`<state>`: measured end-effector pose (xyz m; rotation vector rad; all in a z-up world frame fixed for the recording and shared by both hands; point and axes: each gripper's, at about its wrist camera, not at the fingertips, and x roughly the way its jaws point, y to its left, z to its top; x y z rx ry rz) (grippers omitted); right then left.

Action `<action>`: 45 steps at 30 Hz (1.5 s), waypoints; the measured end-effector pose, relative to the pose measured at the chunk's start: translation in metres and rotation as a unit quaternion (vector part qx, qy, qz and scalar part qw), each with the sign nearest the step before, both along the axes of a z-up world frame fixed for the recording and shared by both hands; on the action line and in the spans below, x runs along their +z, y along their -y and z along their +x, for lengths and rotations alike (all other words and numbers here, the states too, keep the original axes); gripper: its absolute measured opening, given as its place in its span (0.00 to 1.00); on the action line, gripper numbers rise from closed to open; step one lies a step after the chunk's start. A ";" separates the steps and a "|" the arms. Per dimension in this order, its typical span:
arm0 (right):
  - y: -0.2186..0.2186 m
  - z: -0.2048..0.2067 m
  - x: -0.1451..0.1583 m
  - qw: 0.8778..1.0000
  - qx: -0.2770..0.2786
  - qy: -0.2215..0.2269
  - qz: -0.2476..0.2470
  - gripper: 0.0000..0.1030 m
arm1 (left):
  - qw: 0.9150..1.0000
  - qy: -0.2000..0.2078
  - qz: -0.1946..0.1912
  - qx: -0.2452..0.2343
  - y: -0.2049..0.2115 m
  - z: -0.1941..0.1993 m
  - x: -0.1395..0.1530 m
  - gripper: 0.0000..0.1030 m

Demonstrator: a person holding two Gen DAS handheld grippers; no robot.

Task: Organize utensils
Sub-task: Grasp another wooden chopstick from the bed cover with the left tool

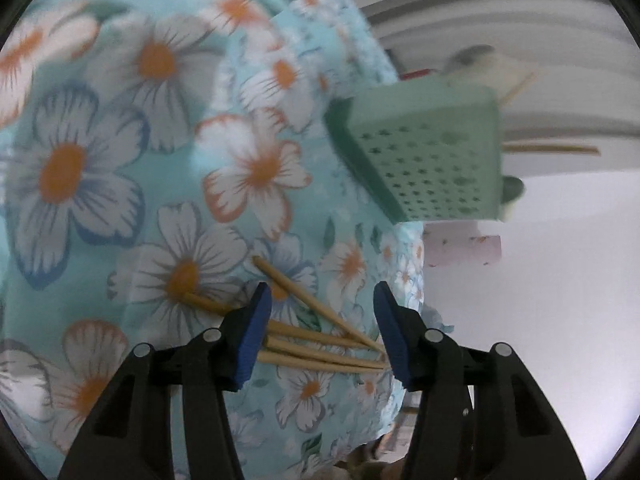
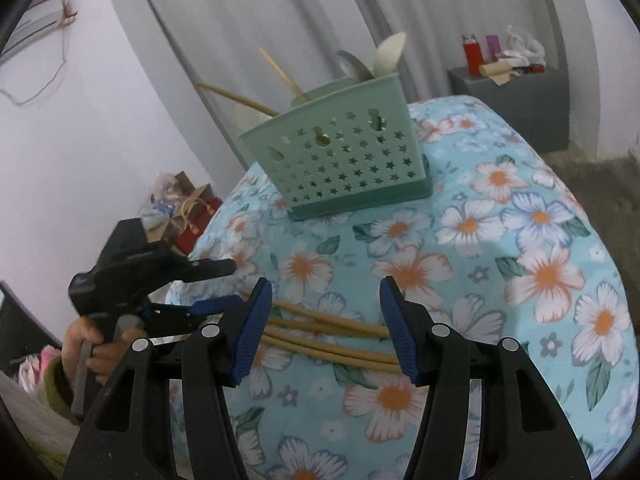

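Observation:
Several wooden chopsticks lie on the floral cloth; they also show in the right wrist view. My left gripper is open just above them, its jaws on either side. My right gripper is open over the same chopsticks. The left gripper shows in the right wrist view, open beside the chopsticks' left ends. A green perforated utensil basket stands farther back on the cloth, holding chopsticks and spoons; it also shows in the left wrist view.
The table is covered in a blue floral cloth. Its edge drops off close to the chopsticks in the left wrist view. Gift bags sit on the floor at the left. A grey cabinet with bottles stands behind.

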<state>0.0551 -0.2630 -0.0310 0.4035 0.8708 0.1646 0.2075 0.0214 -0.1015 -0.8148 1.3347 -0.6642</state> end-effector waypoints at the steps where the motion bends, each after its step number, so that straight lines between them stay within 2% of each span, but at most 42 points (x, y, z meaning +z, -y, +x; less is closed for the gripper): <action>1: -0.002 0.002 0.002 1.000 0.005 0.003 0.000 0.52 | 1.000 -0.006 -0.003 0.002 0.000 0.001 -0.001 0.49; 6: 0.000 0.003 -0.006 1.000 0.012 -0.002 0.014 0.52 | 1.000 -0.023 0.008 0.006 0.007 0.007 -0.005 0.48; 9: 0.004 0.003 -0.010 1.000 0.010 -0.005 0.020 0.52 | 1.000 -0.023 0.021 0.008 0.010 0.010 -0.003 0.42; 11: 0.006 0.002 -0.010 1.000 0.008 -0.004 0.019 0.52 | 0.999 -0.030 0.036 0.016 0.011 0.012 -0.009 0.28; 12: 0.007 0.003 -0.009 1.000 0.006 -0.003 0.019 0.52 | 0.998 -0.032 0.040 0.020 0.008 0.012 -0.011 0.17; 13: 0.008 0.003 -0.009 1.000 0.005 -0.003 0.019 0.52 | 0.998 -0.034 0.040 0.024 0.006 0.012 -0.014 0.12; 15: 0.009 0.003 -0.010 1.000 0.003 -0.004 0.018 0.52 | 0.999 -0.032 0.026 0.035 0.003 0.013 -0.015 0.11; 19: 0.010 0.004 -0.013 1.000 0.003 -0.011 0.021 0.52 | 0.998 0.000 0.007 0.069 -0.008 0.016 -0.005 0.08; 23: 0.009 0.005 -0.014 1.000 0.007 -0.011 0.022 0.52 | 0.995 0.019 -0.002 0.095 -0.020 0.022 0.004 0.07; 26: 0.009 0.006 -0.014 1.000 0.009 -0.012 0.022 0.52 | 0.996 0.017 -0.008 0.092 -0.024 0.019 0.008 0.08; 28: 0.010 0.006 -0.015 1.000 0.009 -0.012 0.024 0.52 | 0.997 0.014 -0.012 0.081 -0.023 0.014 0.010 0.21; 30: 0.010 0.006 -0.015 1.000 0.009 -0.013 0.025 0.52 | 0.997 0.009 -0.011 0.074 -0.019 0.011 0.010 0.30; 31: 0.011 0.006 -0.015 1.000 0.010 -0.013 0.026 0.52 | 0.998 0.004 -0.011 0.068 -0.016 0.009 0.009 0.31; 38: 0.011 0.006 -0.016 0.999 0.012 -0.013 0.029 0.52 | 0.998 -0.040 0.013 0.052 0.000 0.007 -0.011 0.29; 42: 0.013 0.006 -0.016 0.999 0.009 -0.013 0.030 0.52 | 0.998 -0.042 0.015 0.053 0.001 0.010 -0.013 0.29; 45: 0.014 0.006 -0.018 0.999 0.008 -0.015 0.033 0.52 | 0.997 -0.046 0.019 0.055 0.002 0.010 -0.015 0.24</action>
